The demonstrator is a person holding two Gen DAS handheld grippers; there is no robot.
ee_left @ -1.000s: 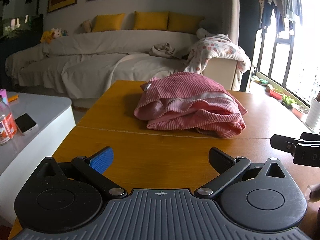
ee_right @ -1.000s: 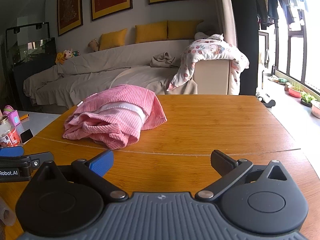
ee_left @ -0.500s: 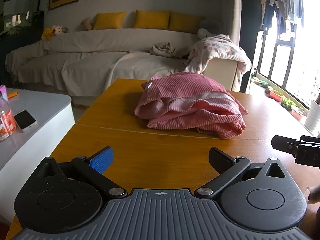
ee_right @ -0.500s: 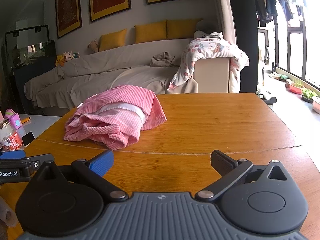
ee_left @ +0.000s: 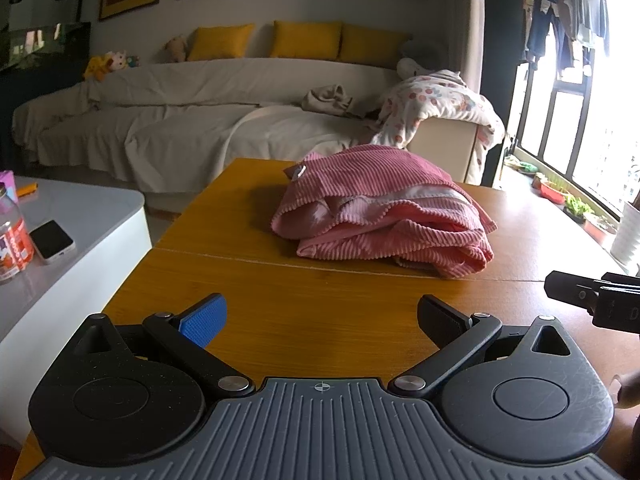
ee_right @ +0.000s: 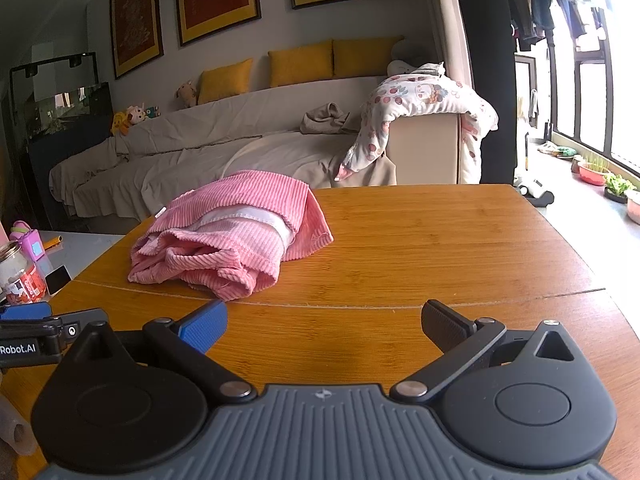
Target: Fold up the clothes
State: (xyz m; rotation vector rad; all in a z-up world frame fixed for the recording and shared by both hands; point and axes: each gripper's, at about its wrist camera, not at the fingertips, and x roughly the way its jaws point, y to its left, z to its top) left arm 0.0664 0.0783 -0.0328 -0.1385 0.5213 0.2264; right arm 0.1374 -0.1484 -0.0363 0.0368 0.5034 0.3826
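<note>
A pink ribbed garment lies bunched in a loose heap on the wooden table, a white band showing across its middle. My left gripper hovers open over the table's near part, well short of the garment, with nothing between its fingers. My right gripper is open too, empty, with the garment ahead and to its left. Each gripper shows at the edge of the other's view: the right gripper at the right of the left wrist view, the left gripper at the left of the right wrist view.
A grey side table to the left holds a bottle and a phone. Behind stands a covered sofa with yellow cushions and a patterned blanket. Windows and plant pots lie to the right.
Both grippers have edged slightly forward and tilted down a little, so the garment sits a bit lower and nearer in both views. The jaws stay open.
</note>
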